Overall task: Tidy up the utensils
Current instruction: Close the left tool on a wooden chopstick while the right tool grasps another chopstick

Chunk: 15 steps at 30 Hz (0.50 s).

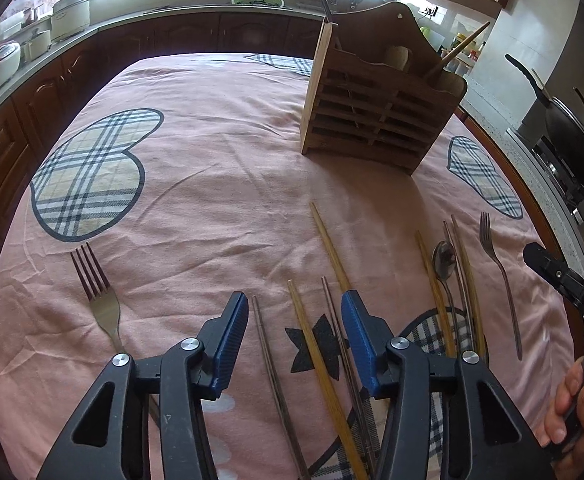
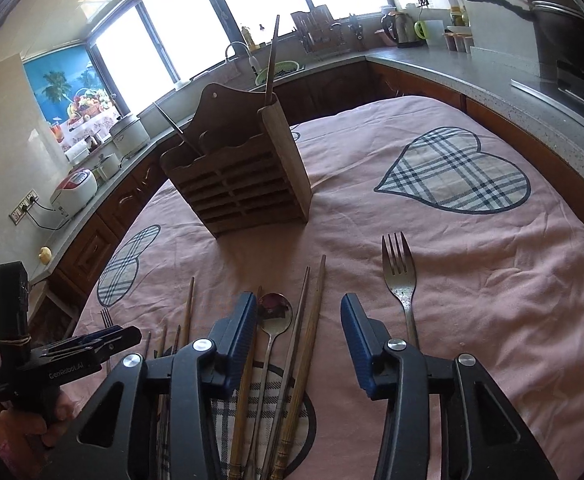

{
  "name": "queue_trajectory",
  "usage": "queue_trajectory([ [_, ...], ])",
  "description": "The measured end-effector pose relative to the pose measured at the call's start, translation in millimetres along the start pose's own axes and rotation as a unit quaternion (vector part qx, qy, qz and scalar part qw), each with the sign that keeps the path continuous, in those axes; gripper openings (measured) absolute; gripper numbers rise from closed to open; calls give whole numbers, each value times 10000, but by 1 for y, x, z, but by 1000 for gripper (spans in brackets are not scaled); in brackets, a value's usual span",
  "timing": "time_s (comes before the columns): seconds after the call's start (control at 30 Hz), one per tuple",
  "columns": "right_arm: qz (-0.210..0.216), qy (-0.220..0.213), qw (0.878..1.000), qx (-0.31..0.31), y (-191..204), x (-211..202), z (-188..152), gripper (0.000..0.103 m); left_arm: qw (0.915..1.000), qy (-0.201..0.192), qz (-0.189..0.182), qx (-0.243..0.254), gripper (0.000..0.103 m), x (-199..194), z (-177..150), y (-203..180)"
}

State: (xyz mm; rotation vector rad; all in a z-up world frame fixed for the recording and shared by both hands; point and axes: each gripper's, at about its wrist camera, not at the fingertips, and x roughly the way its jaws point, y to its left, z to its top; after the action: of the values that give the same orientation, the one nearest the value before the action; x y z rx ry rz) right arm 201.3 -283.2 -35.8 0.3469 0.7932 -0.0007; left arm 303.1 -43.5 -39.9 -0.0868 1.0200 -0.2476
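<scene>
A slatted wooden utensil holder (image 1: 376,120) stands upright on the pink tablecloth, with a few sticks in it; it also shows in the right wrist view (image 2: 243,184). My left gripper (image 1: 295,308) is open and empty above several chopsticks (image 1: 320,360), with a fork (image 1: 99,296) to its left. My right gripper (image 2: 299,312) is open and empty above a spoon (image 2: 273,316) and more chopsticks (image 2: 308,336), with a fork (image 2: 402,280) to its right. The right gripper also shows at the left wrist view's right edge (image 1: 564,276).
The tablecloth (image 2: 472,280) has plaid heart patches. Dark kitchen cabinets and a counter (image 1: 131,28) ring the table, with cookers at left, a sink at the back and a black wok (image 1: 572,136) on the stove at right.
</scene>
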Motion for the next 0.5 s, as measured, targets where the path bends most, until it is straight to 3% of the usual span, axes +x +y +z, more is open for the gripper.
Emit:
queue_trajectory([
  [0.4, -139, 259, 9996, -4, -11, 35, 13, 33, 9986, 517, 27, 138, 29, 47, 12, -6],
  [0.5, -199, 348, 9992, -29, -14, 46, 15, 29, 9986, 484, 59, 227, 27, 51, 13, -9],
])
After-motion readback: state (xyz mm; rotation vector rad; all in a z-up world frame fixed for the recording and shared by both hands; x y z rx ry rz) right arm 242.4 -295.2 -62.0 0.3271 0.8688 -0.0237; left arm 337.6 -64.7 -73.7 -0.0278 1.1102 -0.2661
